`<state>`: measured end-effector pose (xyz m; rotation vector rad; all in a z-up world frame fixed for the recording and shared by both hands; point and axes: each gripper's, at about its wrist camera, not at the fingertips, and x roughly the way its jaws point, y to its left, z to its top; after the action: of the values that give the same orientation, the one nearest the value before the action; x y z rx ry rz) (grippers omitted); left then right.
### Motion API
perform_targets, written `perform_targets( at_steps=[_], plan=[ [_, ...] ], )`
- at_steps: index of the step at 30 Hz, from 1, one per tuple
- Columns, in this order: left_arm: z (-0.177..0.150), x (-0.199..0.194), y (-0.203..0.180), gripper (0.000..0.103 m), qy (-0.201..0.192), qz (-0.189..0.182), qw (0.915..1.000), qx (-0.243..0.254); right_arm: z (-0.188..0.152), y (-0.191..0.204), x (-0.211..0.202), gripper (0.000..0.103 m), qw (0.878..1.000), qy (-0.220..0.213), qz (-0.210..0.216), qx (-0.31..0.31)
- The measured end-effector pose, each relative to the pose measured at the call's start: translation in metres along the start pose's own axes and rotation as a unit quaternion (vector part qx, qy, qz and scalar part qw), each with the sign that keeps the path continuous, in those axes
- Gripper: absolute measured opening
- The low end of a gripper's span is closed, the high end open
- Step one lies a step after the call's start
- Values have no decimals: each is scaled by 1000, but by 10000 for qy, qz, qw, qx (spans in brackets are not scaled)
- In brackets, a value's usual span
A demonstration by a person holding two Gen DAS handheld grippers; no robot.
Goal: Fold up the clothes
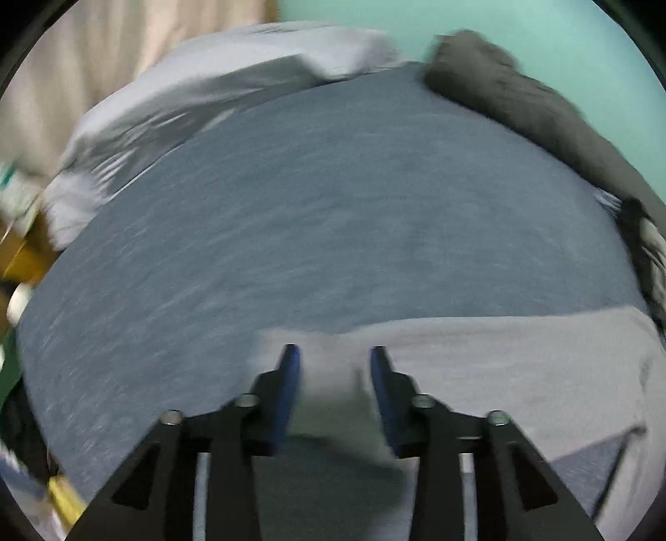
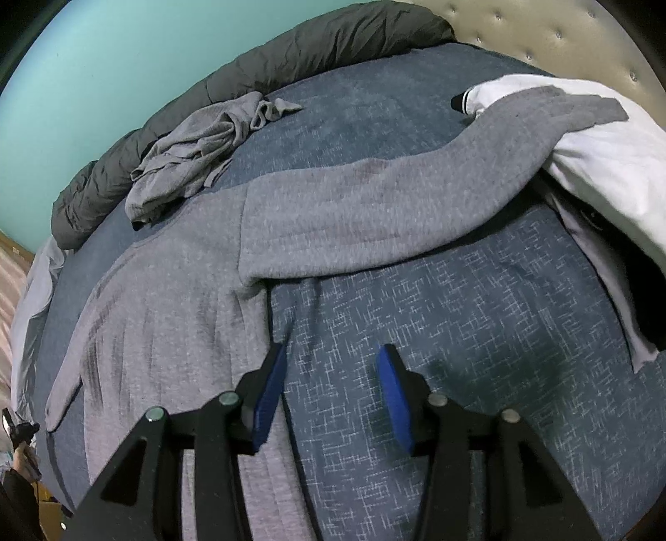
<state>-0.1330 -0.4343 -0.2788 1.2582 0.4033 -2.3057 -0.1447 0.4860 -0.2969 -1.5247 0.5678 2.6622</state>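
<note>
A grey sweatshirt (image 2: 333, 216) lies spread on the blue patterned bed cover (image 2: 478, 333). One sleeve reaches right onto a white garment (image 2: 603, 154). My right gripper (image 2: 331, 353) is open low over the cover. Its left finger (image 2: 270, 383) is above the sweatshirt's side edge, and nothing sits between its pads. The left wrist view is blurred. There the same grey sweatshirt (image 1: 520, 366) fills the lower right. My left gripper (image 1: 335, 358) has its jaws apart over a grey flap of it. The pads do not look pressed on the cloth.
A crumpled grey garment (image 2: 200, 150) lies at the far left of the bed, beside a dark grey duvet (image 2: 291, 50) along the teal wall. A tufted beige headboard (image 2: 541, 33) stands at the back right. A pale bundle of cloth (image 1: 208, 95) lies at the bed's far edge.
</note>
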Motion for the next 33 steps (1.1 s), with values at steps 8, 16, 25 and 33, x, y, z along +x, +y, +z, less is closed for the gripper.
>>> perform_targets(
  at_steps=[8, 16, 25, 33],
  plan=[
    [26, 32, -196, 41, 148, -1413, 9737, 1782, 1, 6, 19, 48, 9999, 111, 81, -85],
    [34, 82, -339, 41, 367, -1853, 9487, 2534, 2, 15, 39, 48, 9987, 240, 148, -417],
    [49, 136, -389, 41, 536, -1811, 9410, 2807, 2, 16, 60, 48, 9978, 346, 224, -515],
    [45, 132, -394, 3, 535, -2064, 9282, 3049, 0, 20, 76, 48, 9970, 452, 338, -523]
  ],
)
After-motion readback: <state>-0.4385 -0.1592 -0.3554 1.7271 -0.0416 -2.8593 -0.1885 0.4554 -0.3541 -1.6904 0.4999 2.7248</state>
